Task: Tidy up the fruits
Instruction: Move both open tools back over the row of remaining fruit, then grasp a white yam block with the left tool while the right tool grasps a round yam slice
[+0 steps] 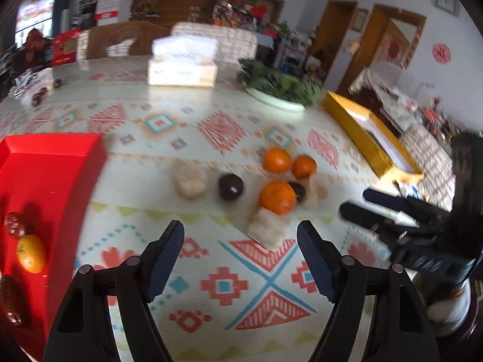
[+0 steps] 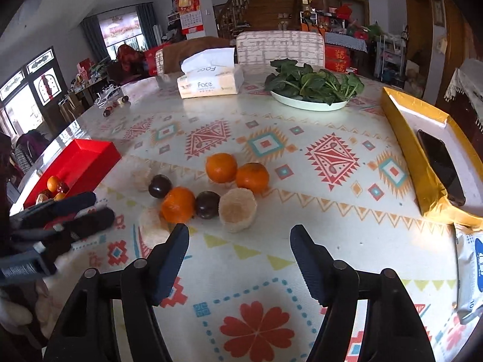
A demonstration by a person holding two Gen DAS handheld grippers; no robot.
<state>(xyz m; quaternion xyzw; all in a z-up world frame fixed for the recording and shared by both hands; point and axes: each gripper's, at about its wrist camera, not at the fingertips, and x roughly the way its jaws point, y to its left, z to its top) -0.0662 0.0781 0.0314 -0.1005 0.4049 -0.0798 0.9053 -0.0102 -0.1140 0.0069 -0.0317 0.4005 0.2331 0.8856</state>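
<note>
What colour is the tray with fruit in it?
Red: the tray shows best in the left wrist view.

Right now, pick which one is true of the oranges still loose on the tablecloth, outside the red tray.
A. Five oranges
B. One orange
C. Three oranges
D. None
C: three oranges sit in the cluster on the tablecloth, among dark round fruits and pale foam cups; the red tray holds other fruit.

Bare tablecloth [image 2: 241,259] fills the frame's lower middle, while the fruit cluster [image 2: 211,190] blocks the centre, flanked by the red tray [image 2: 87,157] at left and the gold box [image 2: 413,163] at right.
</note>
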